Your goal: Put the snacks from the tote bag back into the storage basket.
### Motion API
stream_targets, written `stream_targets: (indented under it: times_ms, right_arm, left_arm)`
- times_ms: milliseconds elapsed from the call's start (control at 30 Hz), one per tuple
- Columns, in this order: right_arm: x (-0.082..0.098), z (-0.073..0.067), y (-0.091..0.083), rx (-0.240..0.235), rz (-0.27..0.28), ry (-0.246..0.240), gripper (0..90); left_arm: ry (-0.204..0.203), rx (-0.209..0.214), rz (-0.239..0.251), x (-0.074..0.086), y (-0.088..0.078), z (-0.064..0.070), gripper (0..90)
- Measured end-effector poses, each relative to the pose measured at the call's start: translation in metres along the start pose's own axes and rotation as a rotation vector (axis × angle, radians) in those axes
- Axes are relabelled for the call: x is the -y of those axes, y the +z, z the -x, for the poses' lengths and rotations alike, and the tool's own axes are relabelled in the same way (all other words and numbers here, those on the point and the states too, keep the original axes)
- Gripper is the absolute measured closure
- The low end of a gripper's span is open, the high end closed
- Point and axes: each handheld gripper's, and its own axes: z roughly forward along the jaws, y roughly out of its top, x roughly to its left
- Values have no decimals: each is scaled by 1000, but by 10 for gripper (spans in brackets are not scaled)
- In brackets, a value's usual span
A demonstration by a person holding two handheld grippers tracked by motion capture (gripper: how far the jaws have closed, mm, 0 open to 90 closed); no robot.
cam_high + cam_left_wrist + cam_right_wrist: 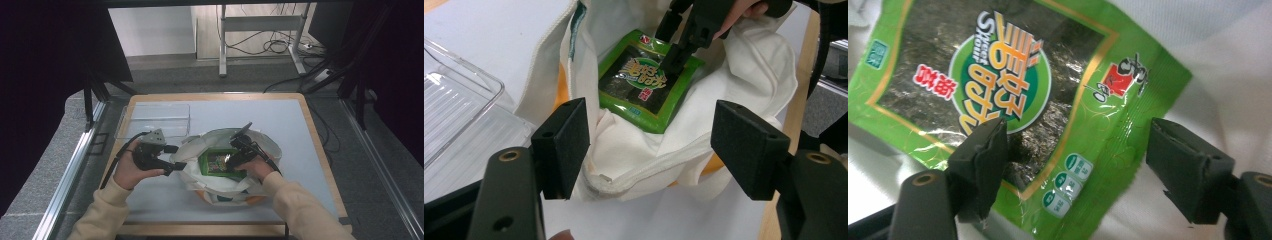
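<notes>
A person sits at a wooden table with a pale grey top [280,125]. Each hand holds a black two-jaw gripper.

In the middle of the table lies a soft white cloth bag [220,187] with its mouth pulled open. Bits of orange show at its lower edge. Inside the bag, lying flat on the white cloth, is a shiny green plastic packet of dark seaweed [216,163]. It has a round green badge with yellow letters and a thin gold line around its edge.

The right gripper [234,156] reaches down into the bag. In the right gripper view its two black jaws stand wide apart over the lower part of the green packet. The left one of these jaws is over the packet's dark window, and the other is past the packet's edge, over the white cloth. The pads are not pressing on the packet, so the right gripper is open and holds nothing.

The left gripper [176,156] is at the left side of the bag. Its jaws are wide apart too, and the bag's folded rim [624,172] sits between them. One jaw is very near the cloth, but nothing is squeezed.

A clear plastic tray [155,120] sits on the table behind the left hand [131,172], just beside the bag.
</notes>
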Motion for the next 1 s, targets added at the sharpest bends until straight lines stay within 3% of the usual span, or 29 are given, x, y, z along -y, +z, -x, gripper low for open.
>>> stream_targets:
  times_ms: [133,367,500,733,1000]
  right_arm:
    - [-1,4,2,-28,-7,28,238]
    - [-2,4,4,-41,-4,24,289]
    - [-1,4,2,-53,14,19,419]
    - [-2,6,1,-138,23,14,694]
    - [-4,9,-1,-192,38,26,840]
  left_arm:
    - [2,3,-1,0,1,0,315]
    - [6,3,-6,0,1,1,315]
    - [6,1,-5,0,2,1,315]
    - [7,0,-12,0,4,1,315]
    - [-1,-2,-7,1,5,1,317]
